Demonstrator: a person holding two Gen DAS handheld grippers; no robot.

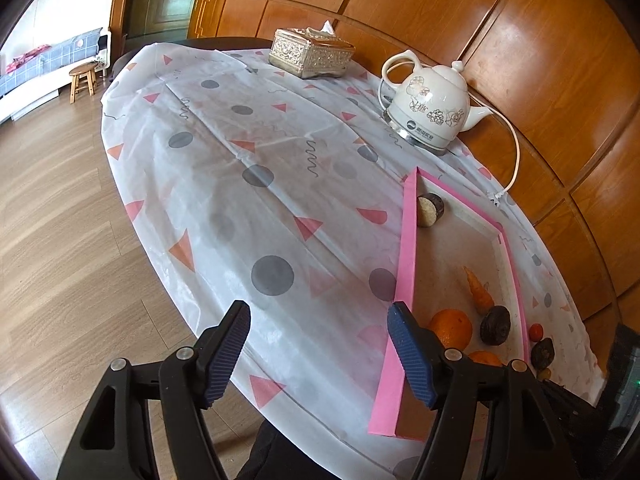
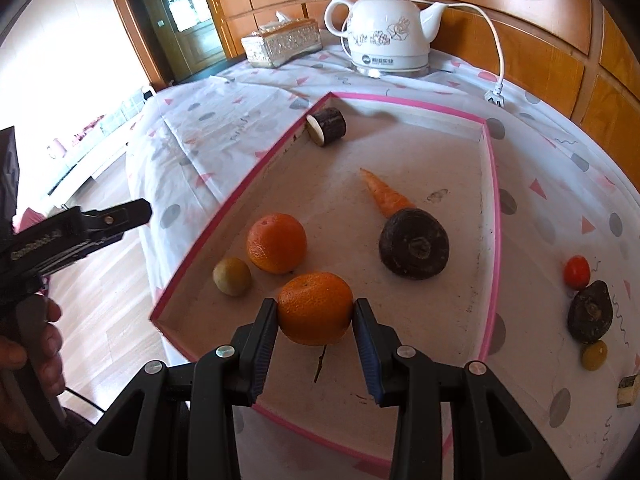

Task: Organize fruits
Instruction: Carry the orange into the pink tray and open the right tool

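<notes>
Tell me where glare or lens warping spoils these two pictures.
Left wrist view: fisheye bends the glossy wooden wall panels, which carry soft glare; the patterned white tablecloth shows sheen. Right wrist view: daylight washes out the upper left, and the pink-rimmed cardboard tray bows outward; the round orange stays sharp.

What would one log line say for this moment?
step: placing orange in pink tray | right hand-held gripper: shut on orange | left hand-held gripper: open, empty

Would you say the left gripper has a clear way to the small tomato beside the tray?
Probably not: the left gripper is open, but the pink tray and the right gripper's orange lie between it and the tomato.
</notes>
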